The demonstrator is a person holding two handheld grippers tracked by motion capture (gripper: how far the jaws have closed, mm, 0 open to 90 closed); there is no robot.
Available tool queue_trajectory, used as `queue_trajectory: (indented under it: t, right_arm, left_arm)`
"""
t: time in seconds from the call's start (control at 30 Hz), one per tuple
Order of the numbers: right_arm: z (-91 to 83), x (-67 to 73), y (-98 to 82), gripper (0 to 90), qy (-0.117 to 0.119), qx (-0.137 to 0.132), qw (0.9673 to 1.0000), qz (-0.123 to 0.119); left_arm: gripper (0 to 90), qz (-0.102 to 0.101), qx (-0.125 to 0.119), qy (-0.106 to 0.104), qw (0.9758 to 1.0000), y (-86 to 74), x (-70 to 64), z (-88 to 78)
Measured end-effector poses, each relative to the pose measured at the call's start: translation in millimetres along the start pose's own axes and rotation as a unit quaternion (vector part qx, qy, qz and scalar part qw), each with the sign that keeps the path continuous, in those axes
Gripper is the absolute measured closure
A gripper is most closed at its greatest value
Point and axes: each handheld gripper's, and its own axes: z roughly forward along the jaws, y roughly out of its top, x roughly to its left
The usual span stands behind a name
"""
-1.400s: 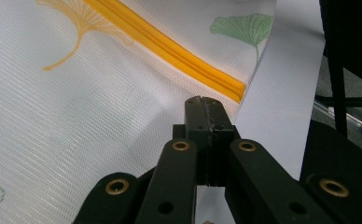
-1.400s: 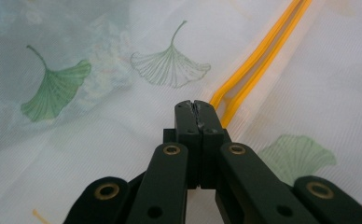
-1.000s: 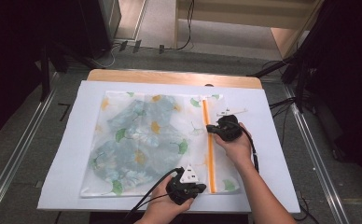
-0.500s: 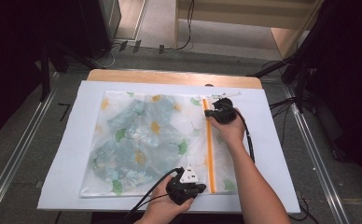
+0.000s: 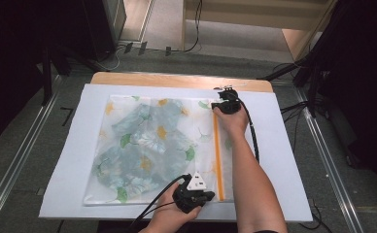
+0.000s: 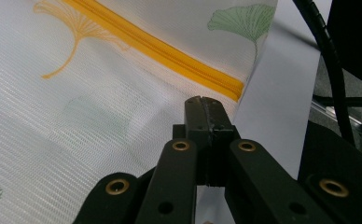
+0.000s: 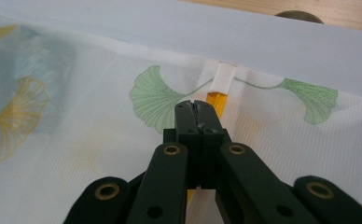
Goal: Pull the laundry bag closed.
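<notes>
Mesh bag (image 5: pixel 152 145): both hand-held grippers apparently pinch its zipper (image 5: pixel 217 150).

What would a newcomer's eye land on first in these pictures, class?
Probably the large translucent mesh bag printed with green and yellow ginkgo leaves, lying flat on the white table cover. Next, its bright orange zipper running along the bag's right side, with the right gripper shut at its far end and the left gripper shut near its near end.

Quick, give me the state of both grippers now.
Left gripper: shut on the mesh bag near its orange zipper's near end.
Right gripper: shut at the zipper's far end; what it holds cannot be told.
</notes>
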Motion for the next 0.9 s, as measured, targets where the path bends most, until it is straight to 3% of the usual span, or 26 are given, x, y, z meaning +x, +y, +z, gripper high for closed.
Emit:
queue_trajectory:
  t: [0.3,0.6,0.77,0.9]
  right_arm:
    - [20.6,-2.4,10.5,90.0,-0.011,0.001,0.9998,0.019]
    - [26.1,-4.7,22.4,90.0,-0.016,0.003,0.9998,0.012]
    - [27.7,-6.9,28.5,90.0,-0.01,-0.006,0.9995,0.028]
    - [28.4,-7.4,31.5,90.0,-0.011,-0.004,0.9996,0.027]
  left_arm:
    - [90.0,0.0,0.001,-0.002,1.0,0.1,0.3,0.0]
    - [90.0,-0.006,-0.001,-0.004,1.0,0.1,1.0,0.3]
    - [90.0,-0.007,-0.001,-0.005,1.0,0.1,1.2,0.4]
    - [90.0,-0.007,-0.001,-0.006,1.0,0.1,1.5,0.3]
